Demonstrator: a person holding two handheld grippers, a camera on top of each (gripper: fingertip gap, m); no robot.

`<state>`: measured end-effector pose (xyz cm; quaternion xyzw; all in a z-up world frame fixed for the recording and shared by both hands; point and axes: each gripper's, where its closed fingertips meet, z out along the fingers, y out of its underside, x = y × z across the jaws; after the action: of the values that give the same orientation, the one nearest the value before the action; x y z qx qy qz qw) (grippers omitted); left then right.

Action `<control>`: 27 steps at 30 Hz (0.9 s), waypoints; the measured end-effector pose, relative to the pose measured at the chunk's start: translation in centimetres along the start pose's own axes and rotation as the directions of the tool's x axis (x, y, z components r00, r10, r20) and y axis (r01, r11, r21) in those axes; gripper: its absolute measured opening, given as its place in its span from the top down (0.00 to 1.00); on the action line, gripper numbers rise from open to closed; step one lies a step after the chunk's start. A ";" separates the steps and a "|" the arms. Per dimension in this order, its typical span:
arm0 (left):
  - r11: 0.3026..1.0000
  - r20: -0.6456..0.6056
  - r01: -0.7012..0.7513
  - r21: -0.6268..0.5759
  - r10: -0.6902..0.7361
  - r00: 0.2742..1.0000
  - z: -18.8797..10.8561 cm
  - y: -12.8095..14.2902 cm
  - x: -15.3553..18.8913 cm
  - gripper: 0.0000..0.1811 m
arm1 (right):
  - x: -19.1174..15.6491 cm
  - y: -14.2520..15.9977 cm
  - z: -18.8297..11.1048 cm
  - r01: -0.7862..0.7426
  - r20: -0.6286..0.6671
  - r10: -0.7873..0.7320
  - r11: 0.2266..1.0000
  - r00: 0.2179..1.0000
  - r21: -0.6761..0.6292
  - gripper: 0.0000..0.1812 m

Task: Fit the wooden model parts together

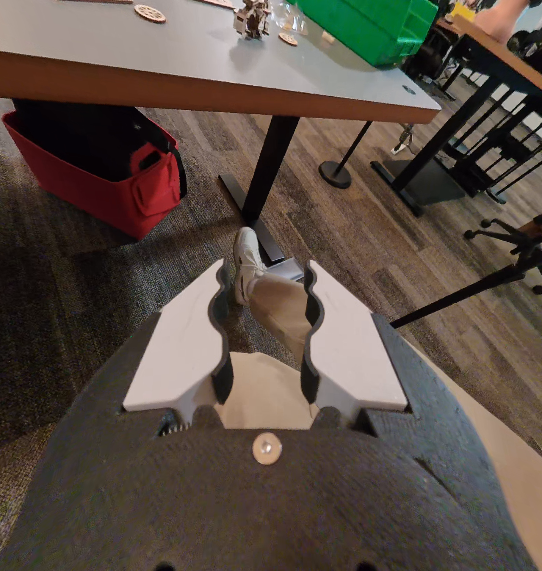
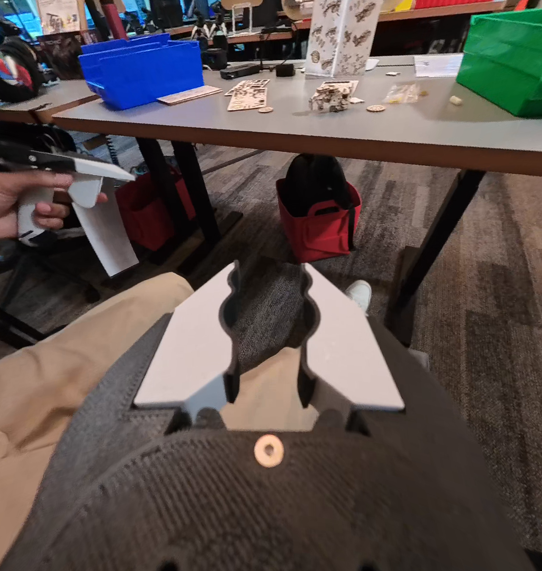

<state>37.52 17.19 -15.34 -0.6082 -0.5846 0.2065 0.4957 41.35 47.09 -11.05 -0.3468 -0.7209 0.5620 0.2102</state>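
Both grippers, left gripper [image 1: 265, 312] and right gripper [image 2: 268, 315], hang below the table [image 2: 325, 133], jaws apart and empty. Partly built wooden model [image 2: 331, 98] and loose wooden discs [image 2: 375, 108] lie untouched; fitting has not yet begun.

The left gripper [image 1: 265, 268] sits low in the frame, jaws apart and empty, above the person's tan-trousered leg [image 1: 279, 306]. The right gripper [image 2: 269, 272] is likewise parted and empty. At the frame's left edge, a hand [image 2: 13, 204] grips the other gripper's handle.
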 end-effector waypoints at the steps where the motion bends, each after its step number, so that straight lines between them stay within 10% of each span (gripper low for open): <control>1: 1.000 -0.012 0.010 0.003 -0.010 1.000 0.1 -0.1 0.1 0.73 | 0.5 0.2 0.1 -0.017 -0.007 0.017 1.000 1.000 -0.004 0.78; 10: 0.995 -0.048 0.097 -0.019 -0.098 0.994 0.8 0.9 -0.7 0.73 | 1.6 2.3 1.9 -0.087 0.013 0.089 0.993 0.996 -0.082 0.78; 21: 0.996 -0.026 -0.018 -0.082 0.016 1.000 -1.8 3.4 -0.5 0.72 | 3.5 2.3 2.2 0.252 -0.206 -0.281 0.955 0.937 -0.157 0.72; 27: 0.994 0.029 0.021 -0.105 -0.018 0.999 -4.7 4.0 -3.8 0.72 | 5.0 2.8 4.5 0.113 -0.190 -0.140 0.983 0.972 -0.147 0.70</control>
<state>42.54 12.70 -17.94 -0.6247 -0.6075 0.1789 0.4568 35.58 48.16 -15.39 -0.3682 -0.7531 0.4598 0.2931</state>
